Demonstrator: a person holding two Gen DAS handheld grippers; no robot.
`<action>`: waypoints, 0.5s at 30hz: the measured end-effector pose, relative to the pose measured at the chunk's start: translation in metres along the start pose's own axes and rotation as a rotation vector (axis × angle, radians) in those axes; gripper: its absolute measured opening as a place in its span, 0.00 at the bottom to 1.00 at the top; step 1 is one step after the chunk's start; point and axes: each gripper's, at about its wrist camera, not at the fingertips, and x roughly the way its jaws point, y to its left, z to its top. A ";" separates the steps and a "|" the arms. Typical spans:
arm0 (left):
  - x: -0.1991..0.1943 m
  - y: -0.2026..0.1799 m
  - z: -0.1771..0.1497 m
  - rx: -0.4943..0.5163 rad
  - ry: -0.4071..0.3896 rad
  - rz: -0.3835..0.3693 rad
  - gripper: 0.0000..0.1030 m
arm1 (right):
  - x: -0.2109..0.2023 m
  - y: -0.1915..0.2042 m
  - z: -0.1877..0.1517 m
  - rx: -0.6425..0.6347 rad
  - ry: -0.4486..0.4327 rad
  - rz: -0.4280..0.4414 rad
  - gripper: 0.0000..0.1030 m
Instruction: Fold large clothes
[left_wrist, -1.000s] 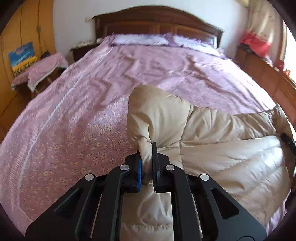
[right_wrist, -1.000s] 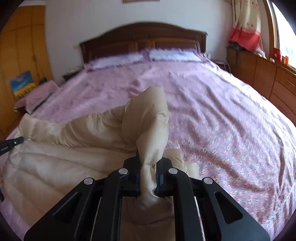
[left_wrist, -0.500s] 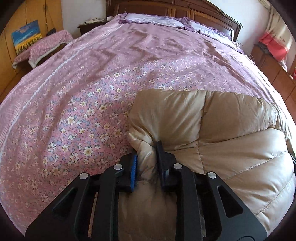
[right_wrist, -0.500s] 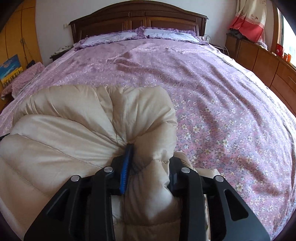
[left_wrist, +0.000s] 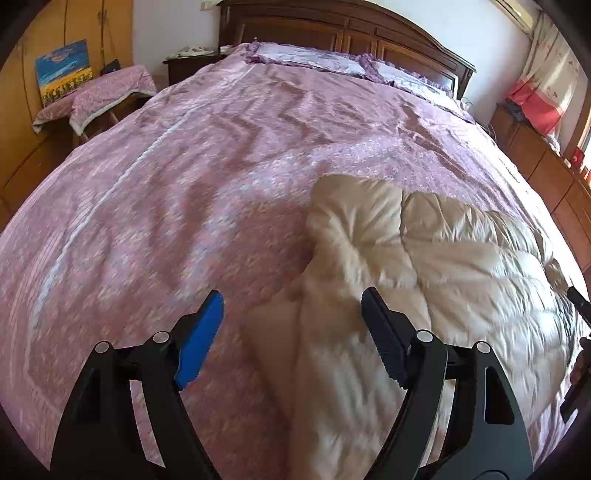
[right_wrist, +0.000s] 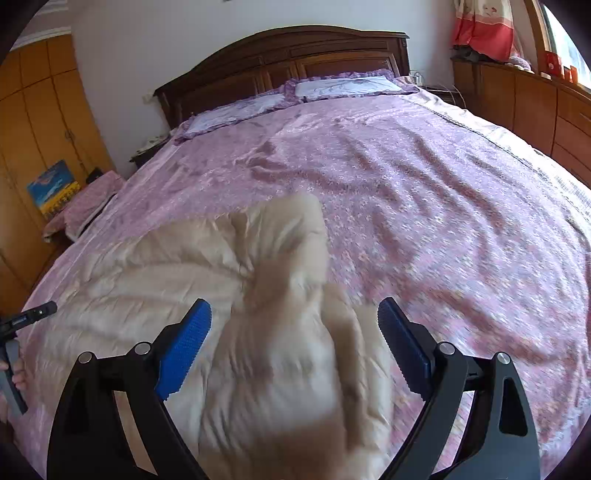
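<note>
Puffy beige jacket (left_wrist: 424, 258) heaped ahead, purple bedspread (left_wrist: 221, 147) open beyond, dresser (right_wrist: 517, 99) flanking right

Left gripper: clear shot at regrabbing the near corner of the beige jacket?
Probably yes. The left gripper has just been opening and its jaws stand wide, with the jacket corner lying between them on the bedspread. Nothing covers it.

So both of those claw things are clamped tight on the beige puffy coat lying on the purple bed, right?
Not quite. Both wrist views show the left gripper and right gripper open, jaws just spread, pads off the beige puffy coat, which does lie on the purple bed.
</note>
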 end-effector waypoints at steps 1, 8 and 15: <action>-0.005 0.005 -0.005 -0.008 0.000 -0.006 0.75 | -0.005 -0.003 -0.002 0.002 0.001 -0.005 0.86; -0.032 0.023 -0.046 -0.060 0.030 -0.039 0.82 | -0.035 -0.023 -0.040 0.059 0.061 0.008 0.86; -0.021 0.016 -0.079 -0.188 0.110 -0.246 0.83 | -0.022 -0.027 -0.068 0.186 0.141 0.106 0.86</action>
